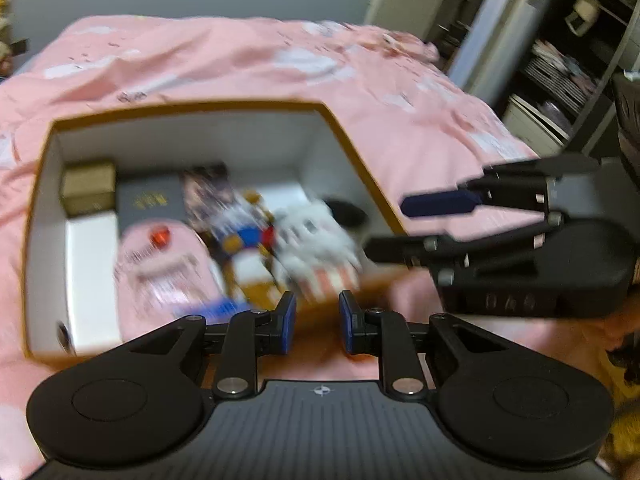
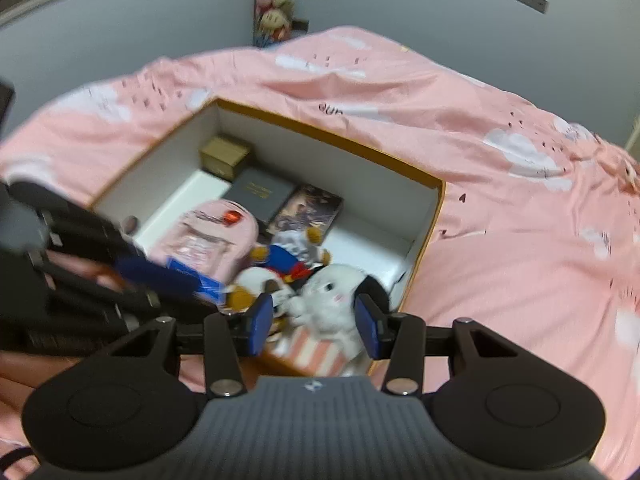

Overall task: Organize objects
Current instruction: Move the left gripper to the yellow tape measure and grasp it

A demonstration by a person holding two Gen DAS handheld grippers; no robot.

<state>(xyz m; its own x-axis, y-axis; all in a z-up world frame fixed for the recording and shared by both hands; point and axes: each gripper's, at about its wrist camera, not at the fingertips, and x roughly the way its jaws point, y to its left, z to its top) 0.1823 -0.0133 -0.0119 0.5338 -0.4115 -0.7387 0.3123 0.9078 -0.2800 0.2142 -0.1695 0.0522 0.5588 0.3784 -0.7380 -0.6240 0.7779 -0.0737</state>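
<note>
**Left wrist view: both grippers above a filled box on the bed**

Left wrist view shows the left gripper [image 1: 317,322] with its blue pads a narrow gap apart and nothing between them. Just beyond it lies an open box [image 1: 352,136] with a brown rim and white walls, resting on a pink bedcover [image 1: 240,60]. The right gripper [image 1: 400,226] reaches in from the right over the box's near right corner, jaws apart and empty.

Inside the box, a small tan box [image 2: 224,154] sits in the far left corner, a grey book [image 2: 260,194] and a dark picture card [image 2: 310,208] beside it. Nearer lie a pink pouch [image 2: 208,240], a brown plush in blue [image 2: 284,258] and a white plush with black ears [image 2: 334,292] on a pink-striped cushion [image 2: 316,350]. In the right wrist view that gripper's [image 2: 313,322] spread pads frame the white plush without touching it. Shelves [image 1: 560,68] stand at far right.
</note>
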